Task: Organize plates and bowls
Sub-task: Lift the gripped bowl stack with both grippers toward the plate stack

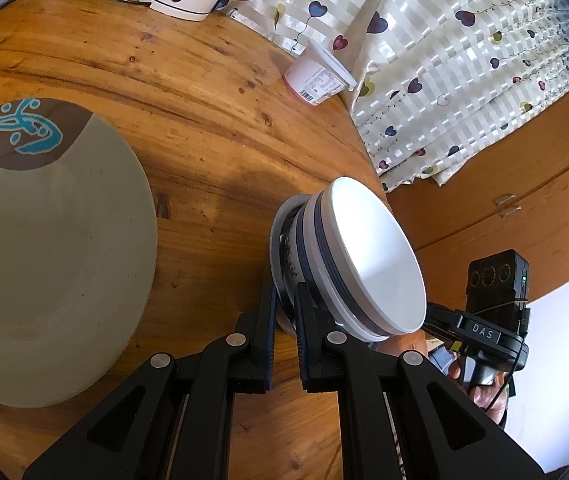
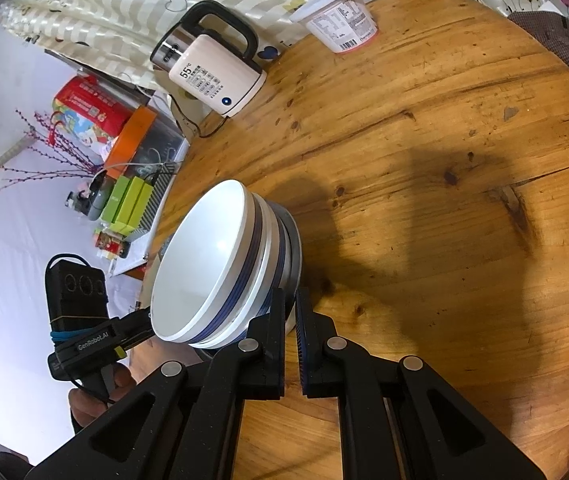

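A stack of white bowls with blue bands (image 1: 368, 264) sits on a small metal plate (image 1: 282, 252) near the wooden table's edge; it also shows in the right wrist view (image 2: 212, 268). My left gripper (image 1: 286, 300) is shut on the metal plate's rim from one side. My right gripper (image 2: 290, 304) is shut on the same plate's rim (image 2: 294, 248) from the opposite side. A large grey plate with a brown and blue patch (image 1: 44, 248) lies flat on the table to the left in the left wrist view.
A white electric kettle (image 2: 212, 68) with a cord stands at the table's far edge. A white plastic tub with a lid (image 2: 340, 20) stands near the heart-patterned curtain (image 1: 464, 60). Boxes and clutter (image 2: 124, 200) lie beyond the table.
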